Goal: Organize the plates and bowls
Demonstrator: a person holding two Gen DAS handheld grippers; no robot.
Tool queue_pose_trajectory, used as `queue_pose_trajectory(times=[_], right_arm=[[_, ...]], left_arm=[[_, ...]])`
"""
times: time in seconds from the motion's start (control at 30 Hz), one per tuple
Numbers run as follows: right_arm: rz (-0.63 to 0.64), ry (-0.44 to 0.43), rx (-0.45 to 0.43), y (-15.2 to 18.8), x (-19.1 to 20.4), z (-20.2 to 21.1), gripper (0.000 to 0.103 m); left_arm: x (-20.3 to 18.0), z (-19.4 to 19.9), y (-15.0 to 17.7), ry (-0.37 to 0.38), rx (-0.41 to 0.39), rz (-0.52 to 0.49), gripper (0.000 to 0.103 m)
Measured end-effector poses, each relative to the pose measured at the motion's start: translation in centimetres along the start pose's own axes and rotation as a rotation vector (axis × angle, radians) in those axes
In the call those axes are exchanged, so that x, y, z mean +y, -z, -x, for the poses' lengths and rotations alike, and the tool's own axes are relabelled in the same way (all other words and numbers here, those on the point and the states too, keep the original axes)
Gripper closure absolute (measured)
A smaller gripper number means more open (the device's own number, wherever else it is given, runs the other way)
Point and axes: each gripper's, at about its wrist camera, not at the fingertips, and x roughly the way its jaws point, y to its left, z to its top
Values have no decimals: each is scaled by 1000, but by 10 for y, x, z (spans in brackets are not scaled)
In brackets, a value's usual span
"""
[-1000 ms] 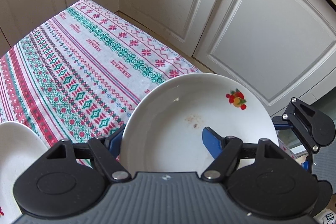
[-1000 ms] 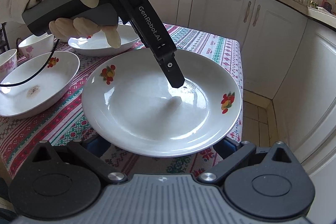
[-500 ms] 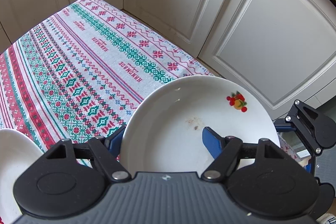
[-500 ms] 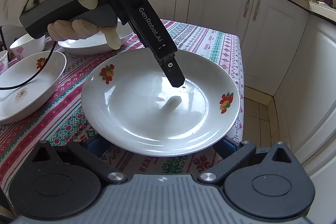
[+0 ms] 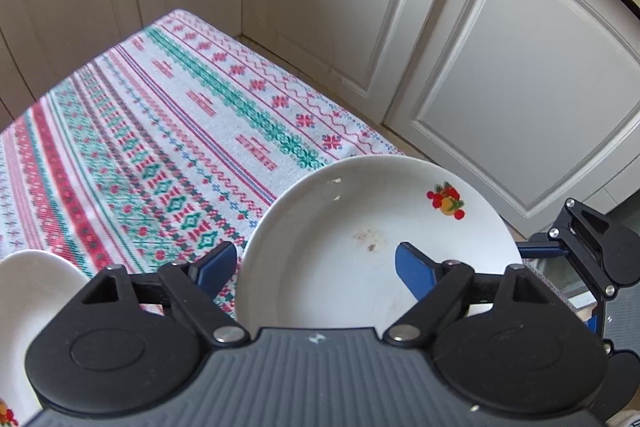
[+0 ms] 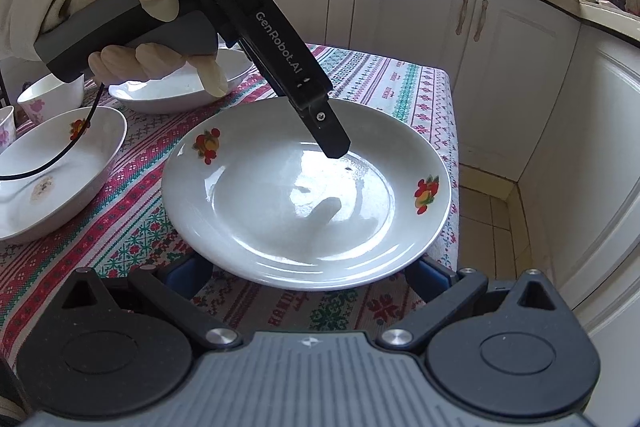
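White plate (image 6: pixel 304 203) | rim between spread left gripper (image 5: pixel 316 267) fingers | right gripper (image 6: pixel 308 277) spread beneath near rim

Your left gripper (image 5: pixel 316 267) spread wide around a white plate (image 5: pixel 352 235), one blue finger (image 5: pixel 414 269) over its inside, the other (image 5: pixel 214 263) outside its rim, patterned tablecloth (image 5: pixel 168 131) beyond, another white dish (image 5: pixel 28 291) at left, your right gripper (image 5: pixel 592 251) at the right edge.

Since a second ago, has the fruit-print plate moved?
Yes, slightly: in the right wrist view the plate has drawn rightwards, away from the bowl beside it.
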Motion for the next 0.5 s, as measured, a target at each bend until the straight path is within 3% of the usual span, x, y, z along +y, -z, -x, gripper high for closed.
queue_pose_trajectory(times=[0.27, 0.5], right_arm=[[-23, 52, -23, 4, 10, 26, 0], [-64, 92, -82, 7, 28, 59, 0]], left_arm=[[-13, 55, 16, -59, -114, 3, 13], [-35, 105, 55, -154, -236, -4, 9]])
